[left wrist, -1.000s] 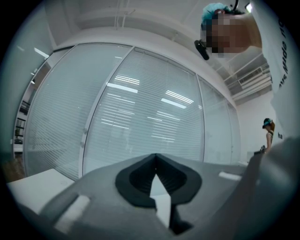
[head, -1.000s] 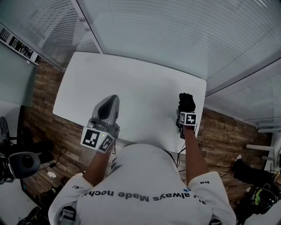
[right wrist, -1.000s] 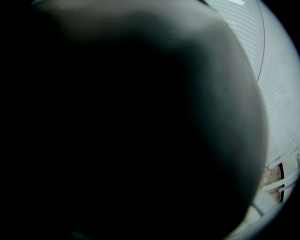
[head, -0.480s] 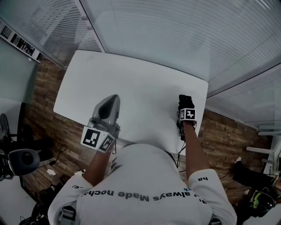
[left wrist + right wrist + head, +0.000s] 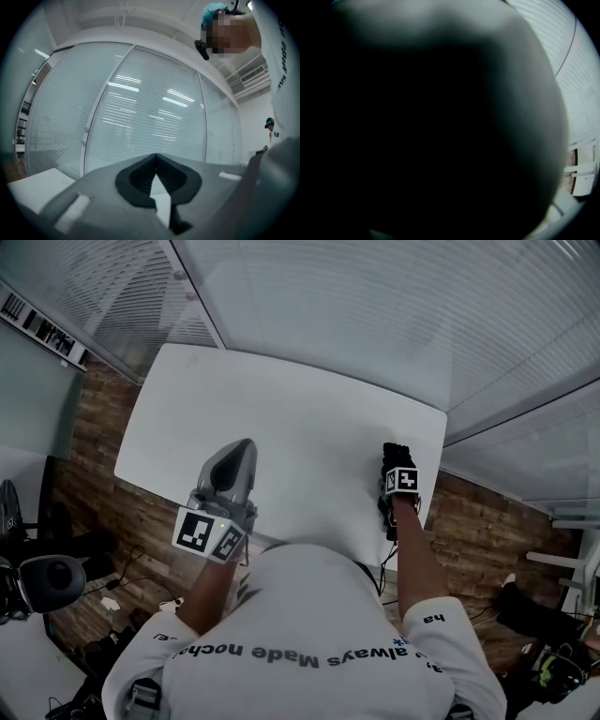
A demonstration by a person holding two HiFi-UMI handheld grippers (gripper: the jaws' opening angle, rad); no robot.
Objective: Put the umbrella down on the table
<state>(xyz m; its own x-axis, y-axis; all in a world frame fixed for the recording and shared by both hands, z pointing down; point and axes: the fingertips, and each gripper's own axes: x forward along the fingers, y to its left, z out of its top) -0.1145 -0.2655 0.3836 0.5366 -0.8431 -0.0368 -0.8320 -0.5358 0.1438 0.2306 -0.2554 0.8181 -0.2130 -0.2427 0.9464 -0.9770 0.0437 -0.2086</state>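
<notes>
Left tongs: the grey left gripper is held level over the near-left part of the white, smooth, round-cornered table. Its jaws meet at the tips with nothing between them.
Right tongs: the right gripper points steeply down at the table's right side. Its jaws stand wide and have just been opening a little further, around a dark mass that fills the whole right gripper view. Whether the pads press on that mass I cannot tell.
Umbrella: the black folded fabric umbrella is bundled at the far end of the right gripper, over the right side of the table and near its right edge. No view shows whether it touches the top.
Surroundings: a brown wood-plank floor shows to the left of and below the table's near edge.
Step in hand: from the pose, this looks like the set-down and release.
Doing it well: let the bundle's weight settle fully on the top before the jaws go wider. Keep it inward of the right edge so it cannot slide off. Open evenly, then lift straight up so no fabric or strap catches a pad.
Left tongs' part: none is needed; keep them clear.
</notes>
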